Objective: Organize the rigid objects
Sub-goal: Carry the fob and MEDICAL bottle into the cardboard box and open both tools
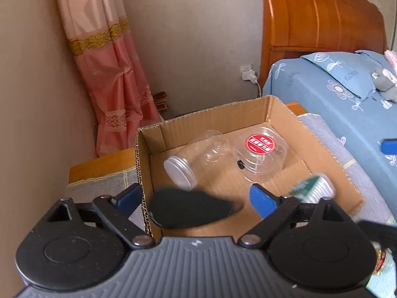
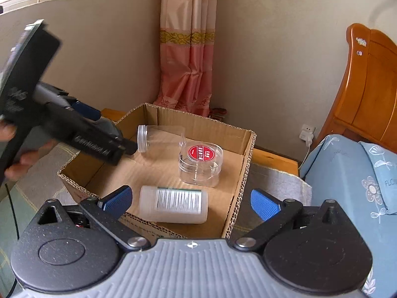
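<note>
An open cardboard box (image 1: 322,149) (image 2: 243,173) holds a clear jar with a silver lid (image 1: 188,164) (image 2: 158,137) on its side, a clear round tub with a red label (image 1: 260,154) (image 2: 201,164), and a frosted white bottle with a printed label (image 2: 173,204) (image 1: 315,190) lying down. A blurred black oval object (image 1: 191,208) is between the fingers of my left gripper (image 1: 196,198), over the box's near edge; the jaws are wide apart and not touching it. My right gripper (image 2: 191,201) is open and empty above the white bottle. The left gripper's body (image 2: 74,134) shows at the box's left.
The box stands on a grey cloth (image 2: 275,181) over a wooden table. A bed with blue sheets (image 1: 335,92) (image 2: 352,173) and wooden headboard (image 1: 322,17) is to the right. A pink curtain (image 1: 111,74) and wall socket (image 1: 248,73) are behind.
</note>
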The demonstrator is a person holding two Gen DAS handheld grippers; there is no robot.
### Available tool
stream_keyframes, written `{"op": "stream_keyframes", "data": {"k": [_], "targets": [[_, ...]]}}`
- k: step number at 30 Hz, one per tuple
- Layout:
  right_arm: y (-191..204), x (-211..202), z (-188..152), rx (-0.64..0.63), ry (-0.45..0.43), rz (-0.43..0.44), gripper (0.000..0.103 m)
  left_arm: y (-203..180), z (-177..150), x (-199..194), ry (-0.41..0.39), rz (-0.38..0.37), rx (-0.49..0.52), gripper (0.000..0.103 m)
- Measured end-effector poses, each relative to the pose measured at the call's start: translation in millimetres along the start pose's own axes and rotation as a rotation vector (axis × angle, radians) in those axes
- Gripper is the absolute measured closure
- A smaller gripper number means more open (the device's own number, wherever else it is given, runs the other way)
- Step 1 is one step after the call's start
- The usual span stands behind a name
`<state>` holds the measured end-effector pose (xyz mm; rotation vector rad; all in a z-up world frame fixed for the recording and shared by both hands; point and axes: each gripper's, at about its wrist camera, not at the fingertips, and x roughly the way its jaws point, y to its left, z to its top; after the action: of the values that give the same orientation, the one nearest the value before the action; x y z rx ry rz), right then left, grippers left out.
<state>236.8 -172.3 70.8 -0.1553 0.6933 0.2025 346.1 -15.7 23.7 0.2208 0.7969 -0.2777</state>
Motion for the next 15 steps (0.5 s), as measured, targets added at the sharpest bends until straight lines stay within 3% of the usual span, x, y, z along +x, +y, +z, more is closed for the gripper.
{"op": "stream_keyframes", "data": {"k": [15], "targets": [[15, -32, -24, 0.021, -0.006, 0.013, 0.000, 2, -22, -53, -0.041, 0.014, 0.019, 0.006]]}}
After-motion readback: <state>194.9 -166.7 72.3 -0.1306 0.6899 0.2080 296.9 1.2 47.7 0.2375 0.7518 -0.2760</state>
